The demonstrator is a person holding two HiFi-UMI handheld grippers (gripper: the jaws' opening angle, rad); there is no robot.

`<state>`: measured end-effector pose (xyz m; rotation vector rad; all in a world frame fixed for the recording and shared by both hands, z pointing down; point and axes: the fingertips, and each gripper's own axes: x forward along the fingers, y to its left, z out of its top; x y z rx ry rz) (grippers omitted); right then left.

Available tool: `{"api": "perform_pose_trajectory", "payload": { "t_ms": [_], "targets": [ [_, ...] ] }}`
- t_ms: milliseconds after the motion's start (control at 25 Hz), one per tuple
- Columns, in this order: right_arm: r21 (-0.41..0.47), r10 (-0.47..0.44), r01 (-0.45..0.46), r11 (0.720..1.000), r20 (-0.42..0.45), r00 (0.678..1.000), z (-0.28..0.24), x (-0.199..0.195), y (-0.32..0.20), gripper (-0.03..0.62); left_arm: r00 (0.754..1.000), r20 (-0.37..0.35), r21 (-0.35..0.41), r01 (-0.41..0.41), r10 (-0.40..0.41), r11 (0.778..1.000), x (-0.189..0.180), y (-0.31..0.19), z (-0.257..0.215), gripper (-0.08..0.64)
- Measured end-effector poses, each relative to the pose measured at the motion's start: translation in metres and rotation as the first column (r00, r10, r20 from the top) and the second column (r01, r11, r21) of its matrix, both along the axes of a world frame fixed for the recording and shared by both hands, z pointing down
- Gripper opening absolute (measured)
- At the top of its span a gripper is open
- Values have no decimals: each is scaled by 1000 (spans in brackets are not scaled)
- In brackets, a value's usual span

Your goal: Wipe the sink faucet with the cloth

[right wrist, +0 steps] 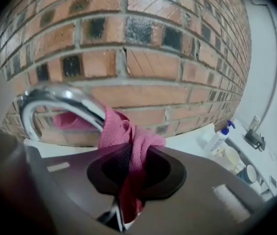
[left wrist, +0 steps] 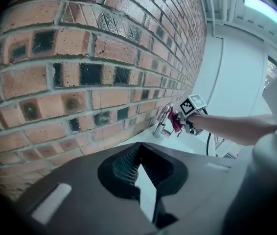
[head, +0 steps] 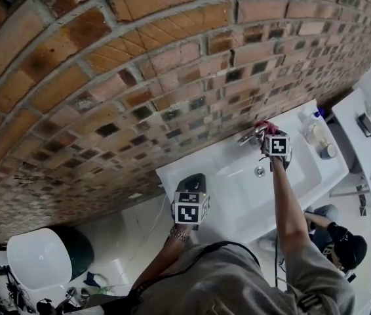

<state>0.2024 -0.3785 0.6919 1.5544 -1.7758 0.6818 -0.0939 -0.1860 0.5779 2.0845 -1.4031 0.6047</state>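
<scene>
The chrome faucet [head: 248,136] stands at the back of the white sink [head: 218,195], against the brick wall. A pink cloth [head: 265,126] is pressed on the spout, and my right gripper [head: 271,138] is shut on it. In the right gripper view the cloth [right wrist: 131,136] bunches out of the jaws against the curved spout [right wrist: 62,99]. My left gripper [head: 192,180] hovers over the sink's left end, well away from the faucet, its jaws [left wrist: 138,164] shut on nothing. From there the faucet [left wrist: 161,127] and cloth [left wrist: 176,123] show far off.
A spray bottle [head: 311,115] and small containers [head: 327,151] stand on the sink's right end. The drain [head: 259,171] lies below the faucet. A white toilet [head: 31,258] is at lower left; a person [head: 344,245] crouches at lower right, beside a white counter [head: 359,143].
</scene>
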Motion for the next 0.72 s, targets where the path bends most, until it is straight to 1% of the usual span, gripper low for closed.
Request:
{"api": "perform_pose_trajectory", "payload": {
  "t_ms": [40,80,160,240,280,360,400,440,520,560,600,680,720],
  "targets": [
    [-80,27,-27,996,-2,1000,16,-1,14,58,1000,1,-4,0,0,1000,0,-1,1,20],
    [-96,30,-30,995,0,1000,25,-4,17,58,1000,1,-5,-1,1,1000,1,-3,1,20],
    [-29,-5,5,1000,-7,1000,28,-13,11,58,1000,1,-4,-5,5,1000,4,-5,1,20],
    [-80,-29,32,996,35,999,40,-27,31,58,1000,4,-4,-10,10,1000,6,-6,1,20],
    [-67,-64,69,995,65,996,40,-37,35,58,1000,5,-4,-12,12,1000,6,-6,1,20],
    [2,-151,151,988,110,982,30,-58,39,58,1000,6,-8,-11,12,1000,7,-6,3,20],
    [40,-183,179,983,137,973,23,-68,40,58,1000,7,-9,-11,11,1000,6,-6,4,20],
    [84,-196,184,979,167,966,14,-76,39,58,1000,8,-11,-10,11,1000,6,-6,4,20],
    [155,-153,122,980,212,965,-1,-79,26,60,1000,11,-12,-12,12,1000,6,-7,5,20],
    [178,-130,92,980,215,968,-6,-77,17,60,1000,13,-13,-13,13,1000,7,-7,6,20],
    [192,-123,83,978,205,971,-6,-77,10,60,1000,16,-14,-15,15,1000,7,-6,5,20],
    [190,-127,91,978,182,975,5,-83,4,60,1000,19,-15,-17,17,1000,7,-3,5,20],
    [175,-119,86,981,185,975,14,-84,4,60,1000,20,-14,-16,17,1000,7,-2,5,20]
  ]
}}
